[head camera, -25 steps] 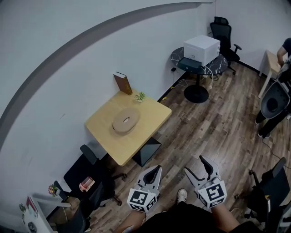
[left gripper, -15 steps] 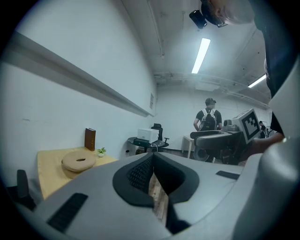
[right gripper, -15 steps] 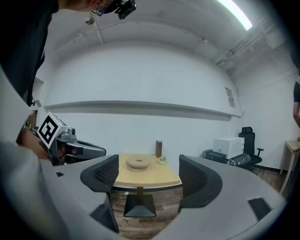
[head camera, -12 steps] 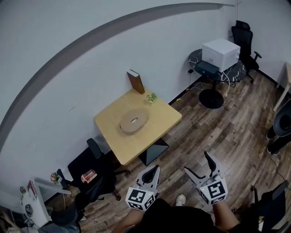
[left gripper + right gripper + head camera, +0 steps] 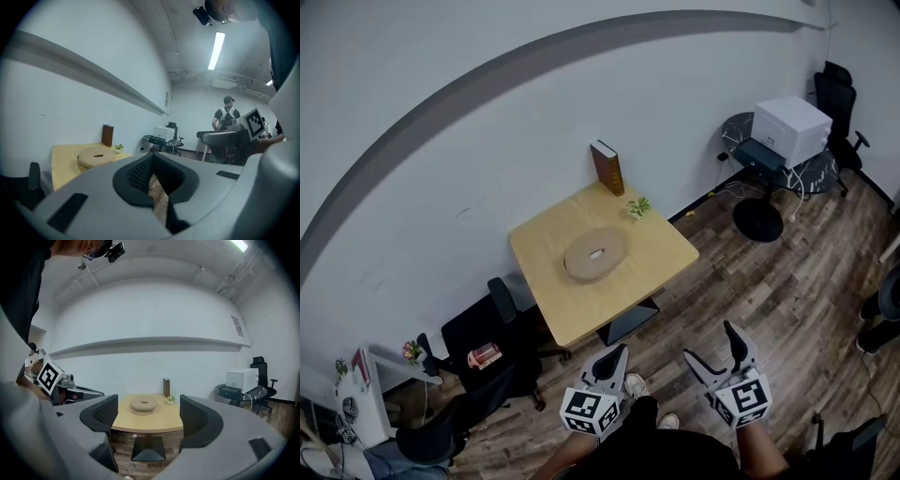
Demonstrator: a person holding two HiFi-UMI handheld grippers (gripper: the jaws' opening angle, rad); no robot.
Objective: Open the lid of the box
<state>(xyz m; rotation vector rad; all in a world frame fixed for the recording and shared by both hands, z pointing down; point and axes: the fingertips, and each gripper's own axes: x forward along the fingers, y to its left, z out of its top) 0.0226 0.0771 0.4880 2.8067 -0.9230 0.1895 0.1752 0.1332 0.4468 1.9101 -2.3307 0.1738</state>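
A round tan box (image 5: 595, 253) with a small hole in its lid lies flat in the middle of a light wooden table (image 5: 652, 253) against the white wall. It also shows far off as the box (image 5: 96, 156) and the box (image 5: 143, 404). Both grippers hang low over the wooden floor, well short of the table. My left gripper (image 5: 619, 353) (image 5: 152, 161) has its jaws together with nothing between them. My right gripper (image 5: 711, 344) (image 5: 147, 416) stands wide open and empty, pointing at the table.
A brown book (image 5: 607, 167) and a small plant (image 5: 638, 206) stand at the table's far edge. Black office chairs (image 5: 487, 361) sit left of the table. A white printer (image 5: 790, 129) rests on a round dark table at the right. A person (image 5: 227, 115) stands in the distance.
The head view has swung left, so the table and printer slid rightward in the picture. The right gripper's jaws stand wider than a second ago. Both grippers stay low near my body.
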